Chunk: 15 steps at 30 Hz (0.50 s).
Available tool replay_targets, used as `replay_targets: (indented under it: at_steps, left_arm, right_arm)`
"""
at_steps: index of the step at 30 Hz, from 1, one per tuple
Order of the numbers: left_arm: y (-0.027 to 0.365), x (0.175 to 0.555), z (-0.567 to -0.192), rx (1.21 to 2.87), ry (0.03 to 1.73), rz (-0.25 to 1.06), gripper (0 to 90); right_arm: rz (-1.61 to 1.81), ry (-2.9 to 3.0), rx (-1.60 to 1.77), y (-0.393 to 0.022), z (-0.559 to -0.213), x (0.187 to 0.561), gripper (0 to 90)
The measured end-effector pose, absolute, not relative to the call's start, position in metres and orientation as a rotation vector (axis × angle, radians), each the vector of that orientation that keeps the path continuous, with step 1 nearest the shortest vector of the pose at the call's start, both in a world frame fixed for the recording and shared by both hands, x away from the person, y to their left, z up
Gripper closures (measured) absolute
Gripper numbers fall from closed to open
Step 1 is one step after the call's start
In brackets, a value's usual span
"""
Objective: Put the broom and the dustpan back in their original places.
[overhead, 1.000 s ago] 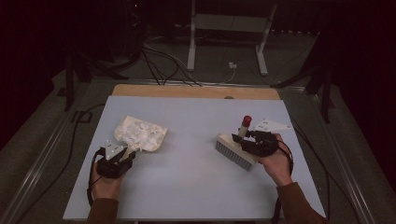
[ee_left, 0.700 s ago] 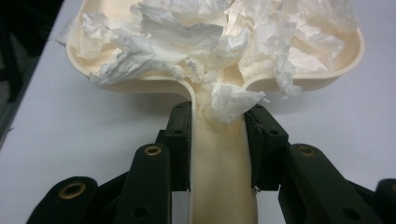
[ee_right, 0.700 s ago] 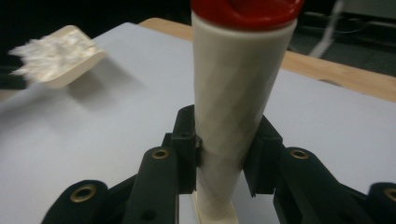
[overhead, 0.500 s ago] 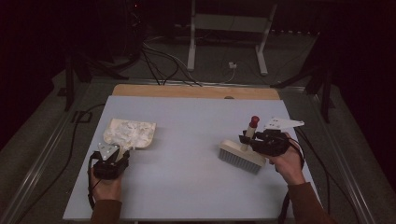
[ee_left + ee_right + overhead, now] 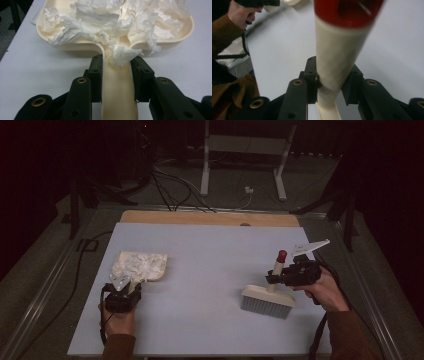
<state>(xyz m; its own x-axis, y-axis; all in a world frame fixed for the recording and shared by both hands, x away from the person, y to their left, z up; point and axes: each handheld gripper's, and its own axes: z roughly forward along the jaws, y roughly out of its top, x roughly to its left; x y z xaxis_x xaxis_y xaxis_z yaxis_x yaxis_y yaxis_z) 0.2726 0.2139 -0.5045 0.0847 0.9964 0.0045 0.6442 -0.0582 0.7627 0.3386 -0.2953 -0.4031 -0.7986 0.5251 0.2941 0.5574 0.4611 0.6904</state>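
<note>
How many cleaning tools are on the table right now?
2. The cream dustpan, full of crumpled tissue, lies at the table's left; the hand brush stands on its bristles at the right. Each handle is clamped in a gripper.

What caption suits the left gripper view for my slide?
Left gripper clamps the cream dustpan by its handle, crumpled tissue heaped inside.

Brush (image 5: 268, 300) carried rightward and slightly nearer across the table (image 5: 210, 245) by the right gripper (image 5: 274, 277), ending closer to the table's right edge, with its red-tipped handle (image 5: 278, 261) now standing more upright. Right gripper's jaws just closing tighter, clamped on that handle. Dustpan (image 5: 141, 265) drawn back toward the table's near left corner by the left gripper (image 5: 131, 288), now lying flatter than a second ago, its heap of crumpled tissue (image 5: 136, 262) sitting lower
</note>
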Motion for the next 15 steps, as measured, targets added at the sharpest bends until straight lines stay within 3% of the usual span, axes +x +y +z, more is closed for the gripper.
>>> replay_targets:
  at_steps: [15]
  left_arm:
    - [0.195, 0.288, -0.522, 1.805, 1.718, 0.775, 66.4]
  right_arm:
    - [-0.994, -2.831, -1.5, -0.272, -0.474, 0.401, 51.5]
